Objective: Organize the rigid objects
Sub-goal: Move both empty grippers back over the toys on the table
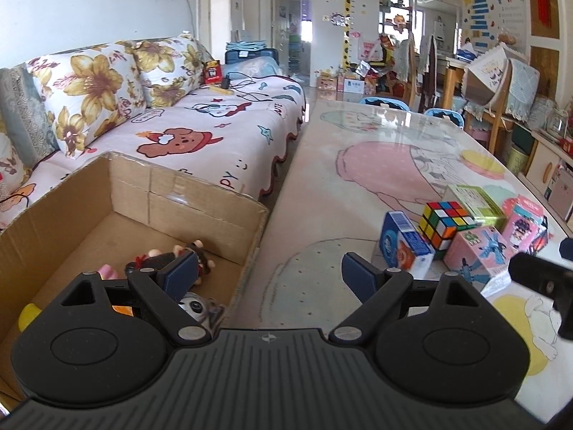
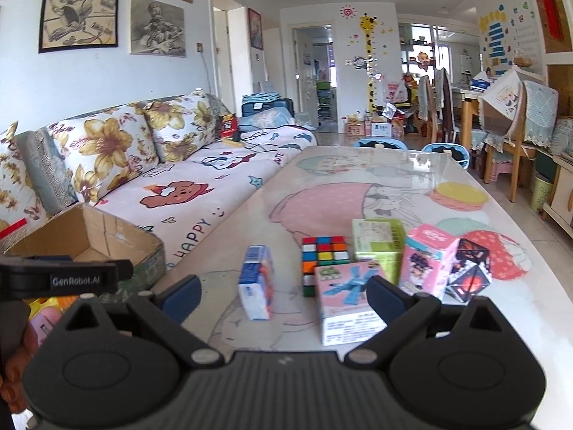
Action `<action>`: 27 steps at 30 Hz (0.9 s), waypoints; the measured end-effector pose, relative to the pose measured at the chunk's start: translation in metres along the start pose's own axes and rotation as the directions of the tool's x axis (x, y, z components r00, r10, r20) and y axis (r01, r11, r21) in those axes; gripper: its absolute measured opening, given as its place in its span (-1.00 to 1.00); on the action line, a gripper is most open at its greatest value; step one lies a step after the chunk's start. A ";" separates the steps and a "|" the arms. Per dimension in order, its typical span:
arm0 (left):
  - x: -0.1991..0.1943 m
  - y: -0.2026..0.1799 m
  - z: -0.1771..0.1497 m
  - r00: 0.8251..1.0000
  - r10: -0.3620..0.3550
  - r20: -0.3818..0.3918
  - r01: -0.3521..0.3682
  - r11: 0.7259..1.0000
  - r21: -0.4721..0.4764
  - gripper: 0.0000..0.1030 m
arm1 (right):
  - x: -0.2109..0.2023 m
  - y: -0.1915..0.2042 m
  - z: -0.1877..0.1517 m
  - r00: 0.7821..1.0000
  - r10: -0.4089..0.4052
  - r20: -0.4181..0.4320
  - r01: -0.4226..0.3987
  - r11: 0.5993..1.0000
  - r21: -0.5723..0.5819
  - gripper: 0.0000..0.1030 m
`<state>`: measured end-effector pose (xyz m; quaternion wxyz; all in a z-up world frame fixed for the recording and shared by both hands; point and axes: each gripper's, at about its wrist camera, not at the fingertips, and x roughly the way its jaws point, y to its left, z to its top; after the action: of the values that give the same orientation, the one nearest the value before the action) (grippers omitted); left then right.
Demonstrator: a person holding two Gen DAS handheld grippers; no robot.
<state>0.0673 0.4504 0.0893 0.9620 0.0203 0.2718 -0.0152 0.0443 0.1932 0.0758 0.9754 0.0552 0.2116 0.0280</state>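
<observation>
A cardboard box [image 1: 186, 197] stands at the table's left edge with small toy figures [image 1: 186, 254] inside. My left gripper [image 1: 272, 272] is open and empty, straddling the box's right wall. On the table sit a blue box [image 2: 256, 283], a Rubik's cube [image 2: 324, 256], a pink box with a blue figure [image 2: 349, 297], a green box [image 2: 379, 247], a pink carton [image 2: 428, 261] and a black patterned cube [image 2: 469, 272]. My right gripper [image 2: 283, 295] is open and empty just before the blue box and the pink box. The same items show in the left wrist view, with the cube [image 1: 446, 224] rightmost.
A sofa [image 1: 200, 125] with floral cushions runs along the table's left side. The table [image 2: 358, 186] has a glossy cartoon cover. Chairs and cluttered furniture [image 2: 501, 114] stand at the far right. The right gripper's body [image 1: 540, 279] shows at the right edge of the left wrist view.
</observation>
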 end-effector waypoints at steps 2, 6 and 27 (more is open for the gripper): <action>0.003 -0.001 0.000 1.000 -0.008 -0.004 0.008 1.000 0.013 1.00 | -0.001 -0.008 0.000 1.000 -0.016 0.001 0.016 1.000 0.007 0.91; 0.006 -0.001 0.000 1.000 -0.024 -0.009 0.024 0.999 0.030 1.00 | -0.002 -0.020 0.000 0.999 -0.051 0.004 0.051 0.999 0.011 0.91; 0.009 -0.021 -0.012 0.990 -0.139 0.007 0.137 0.983 0.125 1.00 | 0.019 -0.101 -0.007 0.965 -0.260 0.006 0.260 0.964 0.054 0.98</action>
<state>0.0683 0.4296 0.0740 0.9577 0.0610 0.2633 -0.0988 0.0615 0.0947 0.0498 0.9702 0.0530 0.2112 -0.1063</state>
